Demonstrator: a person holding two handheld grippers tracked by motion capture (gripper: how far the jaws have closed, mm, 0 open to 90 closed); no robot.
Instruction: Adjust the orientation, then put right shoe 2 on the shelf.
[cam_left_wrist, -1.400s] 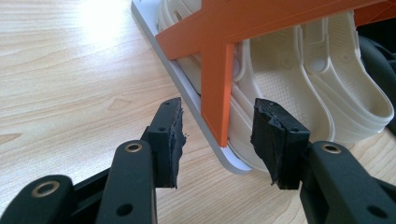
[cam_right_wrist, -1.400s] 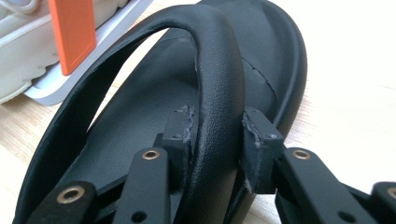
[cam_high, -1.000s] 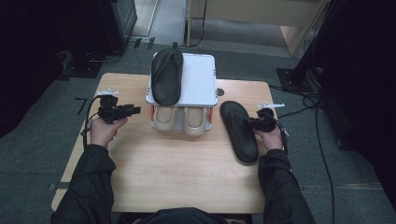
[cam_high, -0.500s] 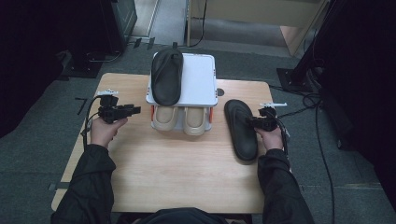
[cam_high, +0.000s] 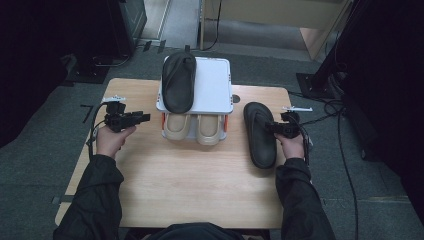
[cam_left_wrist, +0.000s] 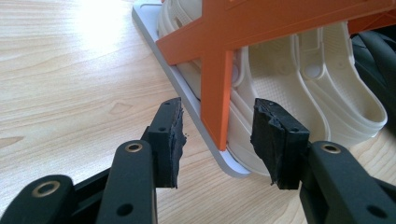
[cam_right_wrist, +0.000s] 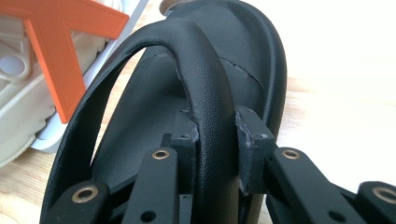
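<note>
A white two-level shoe rack (cam_high: 216, 82) with orange braces (cam_left_wrist: 219, 70) stands at the table's back middle. One black slipper (cam_high: 179, 82) lies on its top shelf. A pair of beige slippers (cam_high: 195, 127) sits on the lower shelf (cam_left_wrist: 187, 98). A second black slipper (cam_high: 260, 135) rests on the table to the right of the rack. My right gripper (cam_high: 272, 128) is shut on its strap (cam_right_wrist: 210, 116), and the pads press both sides. My left gripper (cam_high: 142, 118) is open just left of the rack, and the jaws (cam_left_wrist: 217, 140) face the orange brace and the beige slippers (cam_left_wrist: 299, 88) without touching them.
The wooden table (cam_high: 190, 190) has bare room in front of the rack, toward the person. A small round hole (cam_high: 235, 98) lies in the tabletop beside the rack. Cables (cam_high: 345, 150) trail off the right edge. Dark furniture and stands surround the table.
The right gripper and the black slipper it grips have shifted slightly to the right, away from the rack. The left gripper has stayed where it was.
</note>
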